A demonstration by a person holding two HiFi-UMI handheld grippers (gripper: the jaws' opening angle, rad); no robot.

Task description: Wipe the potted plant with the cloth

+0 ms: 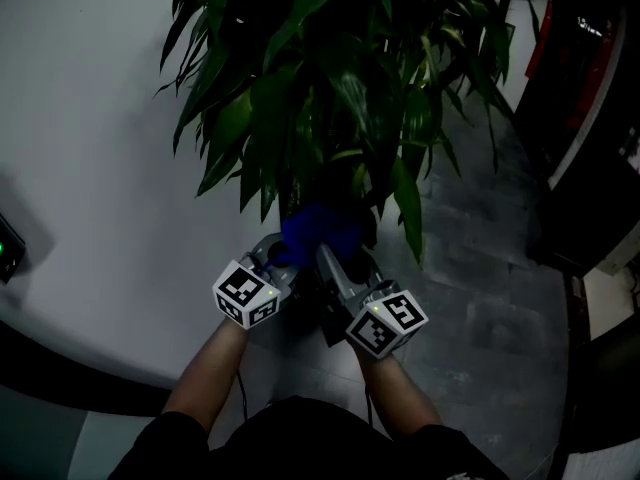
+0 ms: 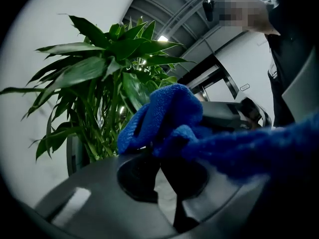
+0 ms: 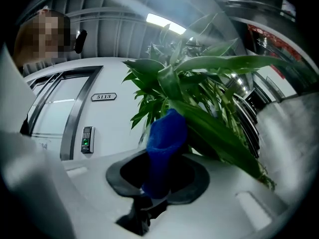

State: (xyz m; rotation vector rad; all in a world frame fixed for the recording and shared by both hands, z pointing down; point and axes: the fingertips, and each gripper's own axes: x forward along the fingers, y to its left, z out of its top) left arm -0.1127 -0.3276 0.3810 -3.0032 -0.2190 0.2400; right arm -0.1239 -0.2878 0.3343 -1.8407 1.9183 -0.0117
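Note:
The potted plant [image 1: 330,78] spreads long green leaves across the top of the head view; its pot is hidden under them. A bunched blue cloth [image 1: 318,232] sits just below the foliage, between both grippers. My left gripper [image 1: 284,256] is shut on the cloth [image 2: 164,114], which trails off to the right in the left gripper view, with the plant's leaves [image 2: 99,73] behind it. My right gripper [image 1: 326,260] is shut on another part of the cloth [image 3: 163,138], which stands up from its jaws. A broad leaf [image 3: 219,133] lies right beside that cloth and may touch it.
A white wall [image 1: 90,168] curves behind the plant on the left, with a small keypad panel [image 1: 8,250] on it. Grey tiled floor [image 1: 480,298] runs on the right, bounded by a dark cabinet [image 1: 590,168]. A door keypad [image 3: 86,139] shows in the right gripper view.

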